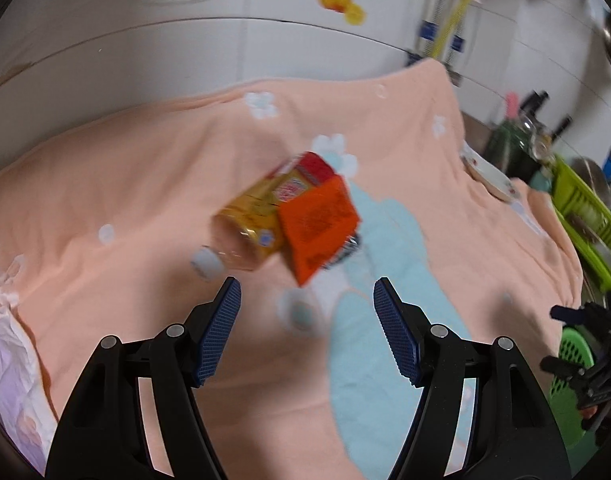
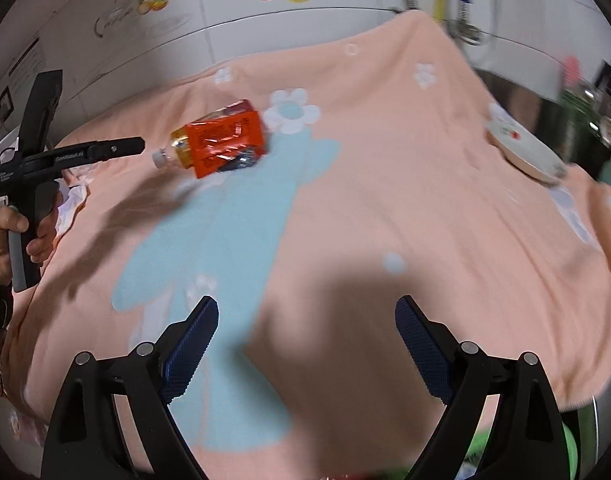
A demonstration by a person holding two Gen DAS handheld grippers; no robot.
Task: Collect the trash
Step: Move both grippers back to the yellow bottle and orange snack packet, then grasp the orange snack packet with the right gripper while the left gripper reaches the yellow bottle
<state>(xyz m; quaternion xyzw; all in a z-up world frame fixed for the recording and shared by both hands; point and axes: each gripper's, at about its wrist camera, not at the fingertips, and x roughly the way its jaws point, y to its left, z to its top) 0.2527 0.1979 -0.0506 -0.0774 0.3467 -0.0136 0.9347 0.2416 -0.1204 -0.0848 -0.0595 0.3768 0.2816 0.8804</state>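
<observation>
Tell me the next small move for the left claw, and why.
Probably ease the left claw forward toward the orange wrapper lying on the bottle. Its jaws stand open and empty, just short of the pile; the right claw is farther back.

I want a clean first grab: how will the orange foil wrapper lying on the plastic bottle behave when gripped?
The orange foil wrapper looks thin and creased, so it will probably crumple and feel light. Its glossy surface may slip between pads. It rests on the clear plastic bottle, which lies on its side and might roll if nudged.
</observation>
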